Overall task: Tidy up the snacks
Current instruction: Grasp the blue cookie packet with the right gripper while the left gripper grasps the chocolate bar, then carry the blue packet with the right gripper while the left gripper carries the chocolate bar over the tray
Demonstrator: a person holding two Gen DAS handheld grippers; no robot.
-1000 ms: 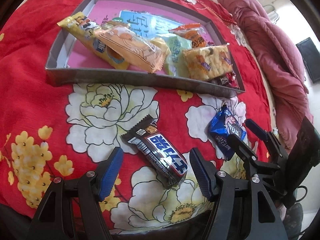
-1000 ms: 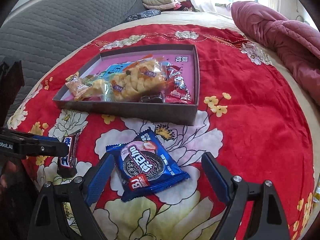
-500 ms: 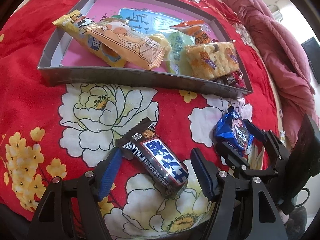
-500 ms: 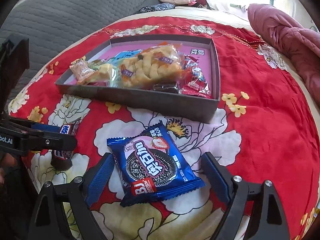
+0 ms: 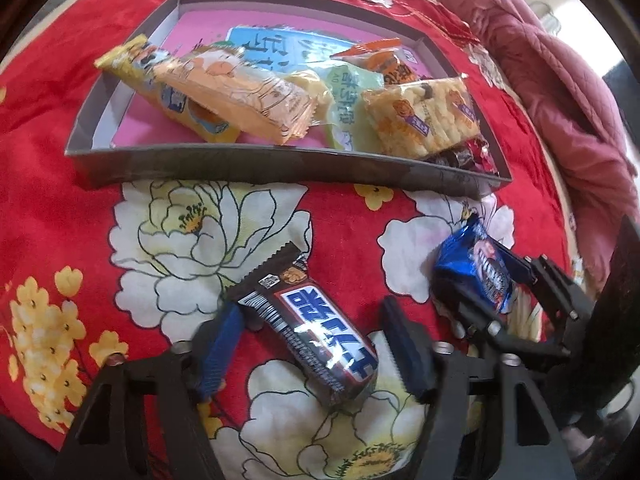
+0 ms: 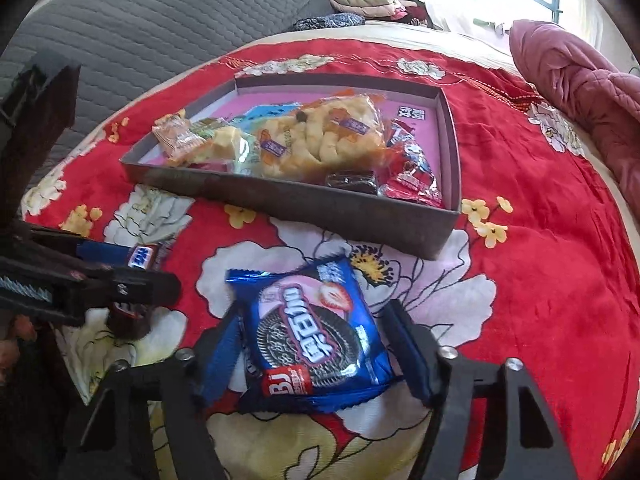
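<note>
Left gripper point(image 5: 308, 346): fingers apart, straddling the dark chocolate bar point(image 5: 310, 330), which lies diagonally on the red floral bedspread point(image 5: 60, 184); the left finger point(image 5: 218, 350) looks to touch the wrapper's barcode end, the right one stands clear.
Right gripper point(image 6: 316, 354): fingers apart either side of the blue sandwich-cookie packet point(image 6: 316, 338), both close in on its edges, no squeeze visible yet.
Where the snacks go: the shallow grey box point(image 5: 280, 164) with the pink floor sits just beyond both items, already heaped with wrapped biscuits and candies.
Change from a second ago: both grippers have pushed forward, so bar and packet now sit deeper between the fingers; the gaps look a touch narrower, and the box sits closer in the right wrist view.
Risk, bar: it lies skewed across the gap, so closing now could pinch one corner and let the glossy wrapper swivel or squirt out.
Risk, packet: it's puffy and slick; a grip on the crimped edge alone may slip on the lift.
Risk, crowding: the two grippers work near each other, and the right side of the box is piled high, so a drop there could slide over the wall.
</note>
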